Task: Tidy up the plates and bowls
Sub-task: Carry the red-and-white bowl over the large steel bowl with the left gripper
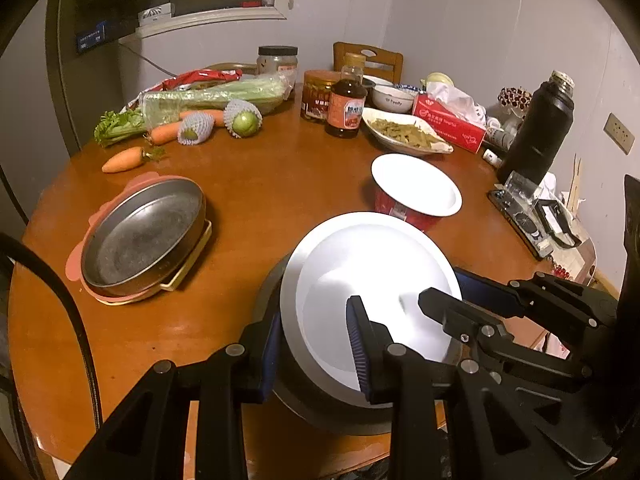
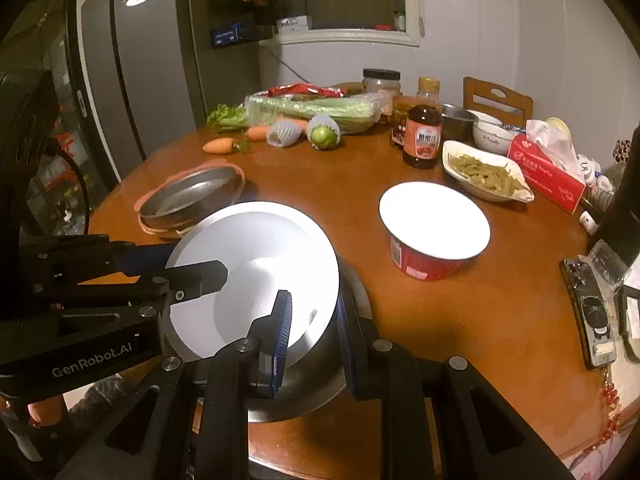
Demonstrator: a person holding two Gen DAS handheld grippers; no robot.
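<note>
Glossy white round plate, both grippers clamping its rim

White plate, steel-grey bowl, seemingly.

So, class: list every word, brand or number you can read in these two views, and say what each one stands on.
"GenRobot.AI": on the black body of the left tool.
"Feelly", roughly; small and soft: on the white bowl.
Sauce bottle label: too blurred.
Red tissue box print: too blurred.
Red cup print: unreadable.
</note>
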